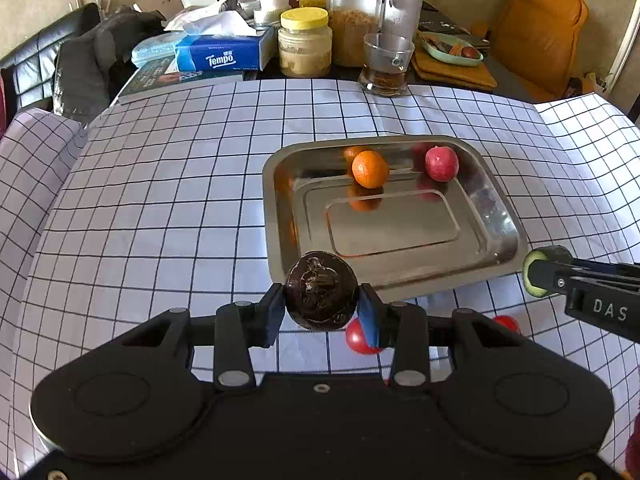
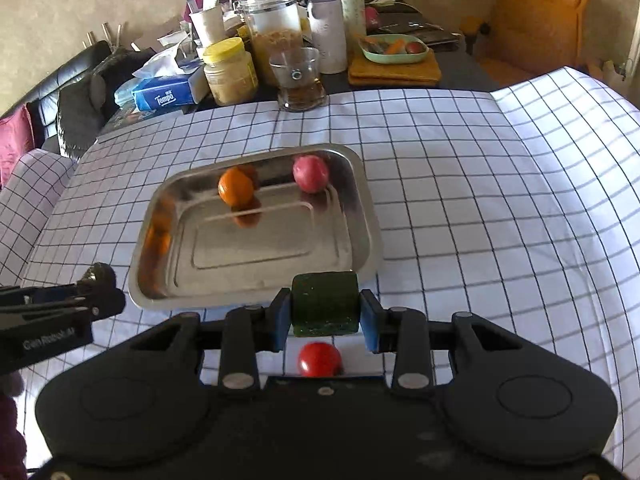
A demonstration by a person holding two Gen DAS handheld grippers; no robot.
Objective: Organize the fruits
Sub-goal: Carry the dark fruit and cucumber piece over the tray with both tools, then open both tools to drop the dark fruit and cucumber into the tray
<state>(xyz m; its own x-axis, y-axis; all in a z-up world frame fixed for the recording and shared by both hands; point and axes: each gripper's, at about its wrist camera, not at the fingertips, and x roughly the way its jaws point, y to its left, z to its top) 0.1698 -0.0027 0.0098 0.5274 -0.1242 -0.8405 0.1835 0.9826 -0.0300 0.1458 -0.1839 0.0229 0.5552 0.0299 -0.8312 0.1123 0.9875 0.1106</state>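
Note:
A steel tray (image 1: 496, 216) (image 2: 364, 208) lies on the checked cloth and holds an orange (image 1: 370, 169) (image 2: 235, 186) and a pink-red fruit (image 1: 441, 163) (image 2: 310, 173) at its far side. My left gripper (image 1: 322, 312) is shut on a dark brown round fruit (image 1: 321, 289), just short of the tray's near edge; that gripper also shows in the right wrist view (image 2: 98, 284). My right gripper (image 2: 325, 312) is shut on a green cucumber piece (image 2: 325, 304) at the tray's near right corner; the piece also shows in the left wrist view (image 1: 538, 274). A red tomato (image 2: 319, 359) (image 1: 358, 338) lies on the cloth below the grippers.
Clutter lines the table's far edge: a Tempo tissue box (image 1: 224, 54), a yellow-lidded jar (image 1: 305, 42), a tall glass jar (image 1: 356, 16), a glass mug (image 1: 386, 64), a green dish (image 1: 452, 50). A second small red fruit (image 1: 507, 322) lies near the right gripper.

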